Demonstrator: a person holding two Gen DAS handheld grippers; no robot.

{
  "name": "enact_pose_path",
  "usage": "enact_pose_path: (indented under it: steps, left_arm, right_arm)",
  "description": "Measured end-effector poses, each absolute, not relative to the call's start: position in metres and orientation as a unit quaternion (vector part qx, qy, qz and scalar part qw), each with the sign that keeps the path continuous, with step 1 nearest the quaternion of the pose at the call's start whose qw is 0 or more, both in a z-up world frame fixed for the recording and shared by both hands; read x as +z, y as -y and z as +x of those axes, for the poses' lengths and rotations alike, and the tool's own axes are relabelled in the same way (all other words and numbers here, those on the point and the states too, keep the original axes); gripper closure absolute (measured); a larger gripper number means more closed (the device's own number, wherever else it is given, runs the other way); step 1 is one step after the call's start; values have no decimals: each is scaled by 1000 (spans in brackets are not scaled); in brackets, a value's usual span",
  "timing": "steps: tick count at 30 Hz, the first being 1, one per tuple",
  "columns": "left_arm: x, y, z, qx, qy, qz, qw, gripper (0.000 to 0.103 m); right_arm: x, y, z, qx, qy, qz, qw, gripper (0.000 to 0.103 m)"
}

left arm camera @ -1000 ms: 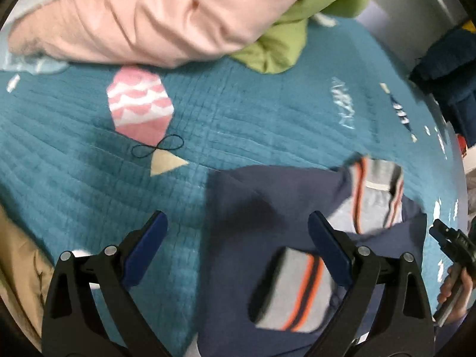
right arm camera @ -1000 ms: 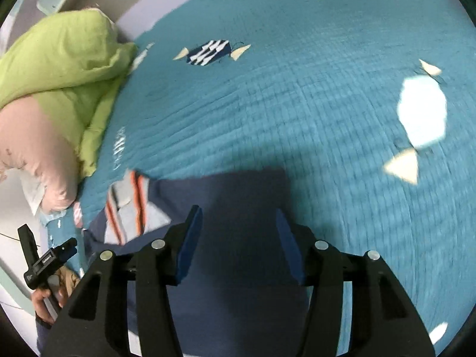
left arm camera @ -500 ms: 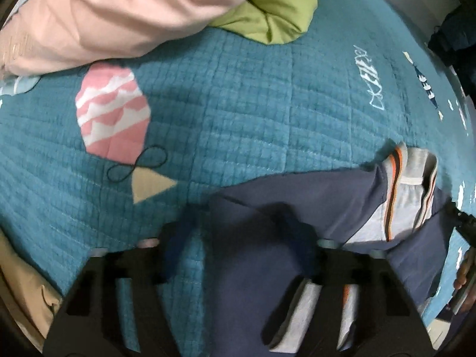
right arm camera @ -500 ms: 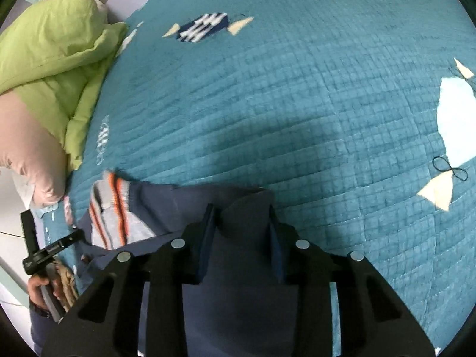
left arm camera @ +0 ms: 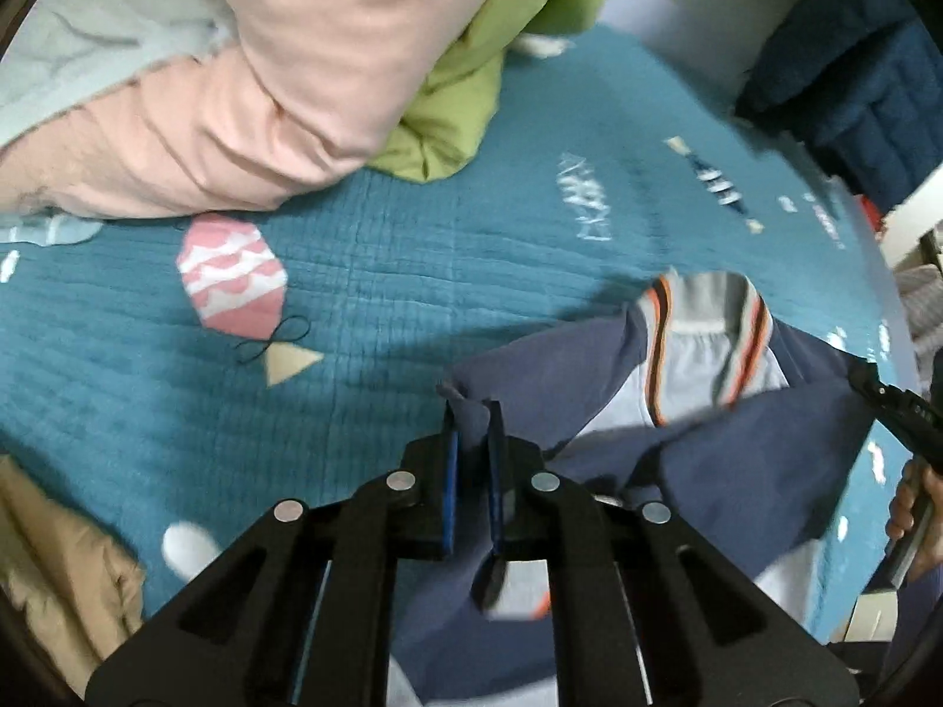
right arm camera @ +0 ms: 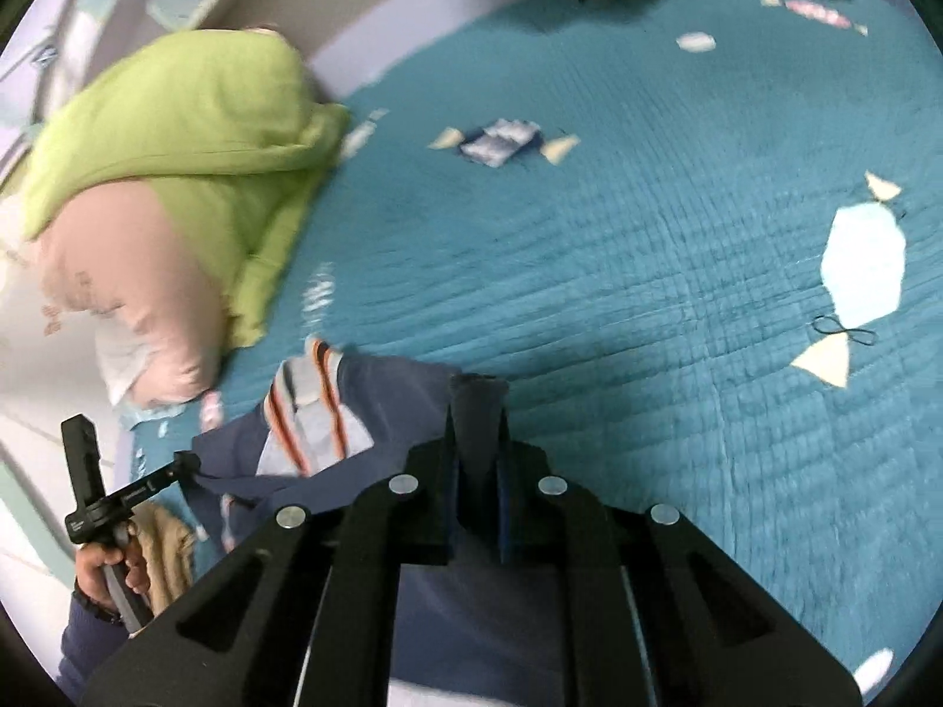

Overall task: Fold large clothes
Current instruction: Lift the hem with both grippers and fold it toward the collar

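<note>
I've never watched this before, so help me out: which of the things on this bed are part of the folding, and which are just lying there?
Part of the job:
- navy garment with grey and orange stripes
- left gripper, shut on it
- right gripper, closing on it

Just lying about:
- pink bedding
- green bedding
- teal quilt
- tan cloth

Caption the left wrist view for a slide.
Left gripper pinches a navy garment edge above the teal quilt.

Navy garment (left arm camera: 748, 471), grey collar striped orange; teal quilted bedspread (left arm camera: 412, 271) with pink-white balloon patch (left arm camera: 233, 274); green (right arm camera: 177, 118) and pink pillows (left arm camera: 265, 88).
</note>
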State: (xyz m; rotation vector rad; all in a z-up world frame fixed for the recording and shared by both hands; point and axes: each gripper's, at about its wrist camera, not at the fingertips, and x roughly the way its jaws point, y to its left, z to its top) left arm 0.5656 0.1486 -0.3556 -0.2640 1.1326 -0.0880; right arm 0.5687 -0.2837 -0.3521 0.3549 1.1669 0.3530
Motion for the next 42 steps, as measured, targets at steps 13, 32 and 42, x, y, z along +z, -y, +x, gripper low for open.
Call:
enact_pose_path:
  steps: [13,32,42]
  left_arm:
    - [-289,-142,360,-92,-486,-125,860,96]
    - [-375,-141,183,-81,-575,-150,800,74]
    - [-337,-112,212,-61,-529,-141,834,34]
  right_arm:
    - [-250,296,392,214,-511,114,825,95]
    - [-310,323,203,132,-632,46,762,83]
    - [-292,315,215,153,-584,149,784,83]
